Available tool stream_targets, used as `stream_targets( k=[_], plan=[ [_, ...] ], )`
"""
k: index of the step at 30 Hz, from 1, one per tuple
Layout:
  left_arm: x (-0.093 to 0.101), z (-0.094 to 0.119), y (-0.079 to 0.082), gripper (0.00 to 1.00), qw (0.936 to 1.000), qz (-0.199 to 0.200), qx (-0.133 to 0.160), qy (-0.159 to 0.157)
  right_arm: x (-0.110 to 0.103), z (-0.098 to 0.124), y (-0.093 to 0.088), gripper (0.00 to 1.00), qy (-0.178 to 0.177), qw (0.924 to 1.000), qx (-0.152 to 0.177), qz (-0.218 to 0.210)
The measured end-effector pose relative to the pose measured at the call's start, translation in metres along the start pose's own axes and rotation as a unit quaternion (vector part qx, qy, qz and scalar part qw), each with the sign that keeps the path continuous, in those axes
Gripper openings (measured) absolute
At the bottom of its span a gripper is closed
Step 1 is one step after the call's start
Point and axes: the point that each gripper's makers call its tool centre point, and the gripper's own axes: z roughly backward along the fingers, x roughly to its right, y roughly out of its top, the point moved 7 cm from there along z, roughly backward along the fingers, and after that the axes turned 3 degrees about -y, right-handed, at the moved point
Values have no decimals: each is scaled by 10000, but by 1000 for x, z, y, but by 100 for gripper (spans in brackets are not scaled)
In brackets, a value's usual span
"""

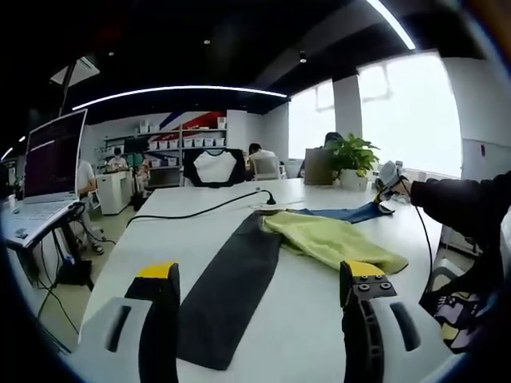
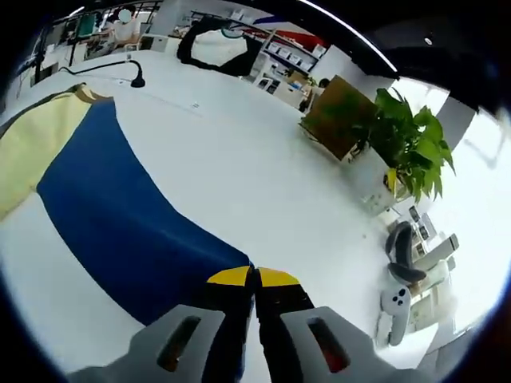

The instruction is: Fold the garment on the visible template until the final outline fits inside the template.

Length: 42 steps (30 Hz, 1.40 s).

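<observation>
The white surface [image 1: 239, 319] carries a dark template [image 1: 227, 295] with a yellow garment [image 1: 331, 239] lying partly over its far end, beside a blue cloth [image 2: 120, 223]. The right tool [image 2: 255, 279] is pinched shut on the blue cloth's corner (apparently); the left tool [image 1: 259, 279] hovers with jaws apart, holding nothing. A hard pull could drag the garment askew. A cable [image 1: 200, 211] and potted plant [image 2: 399, 144] crowd the far side; nearer room lies free.

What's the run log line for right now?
right gripper: shut on blue cloth | left gripper: open, empty | yellow garment: beside dark template
</observation>
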Motion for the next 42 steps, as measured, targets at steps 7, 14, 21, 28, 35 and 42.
stream_targets(
  k=[7,14,21,28,35,42],
  plan=[
    [1,-2,0,86,10000,-5,-25,-13,0,-3,-6,0,48,9999,-107,17],
    [1,-2,-1,86,10000,-10,-53,-32,15,-2,-17,1,-375,9992,-63,76],
    [2,-3,-2,86,10000,-13,-66,-33,27,11,-17,5,-443,9986,252,-126],
    [3,-4,-2,86,10000,-7,-87,-40,20,27,-5,12,63,9938,1052,-361],
    [1,-4,-3,86,10000,0,-87,-21,-3,40,-11,21,416,9903,1308,229],
    [2,-3,-3,86,10000,-3,-91,-22,-18,43,-20,34,947,9851,1435,-46]
  ],
)
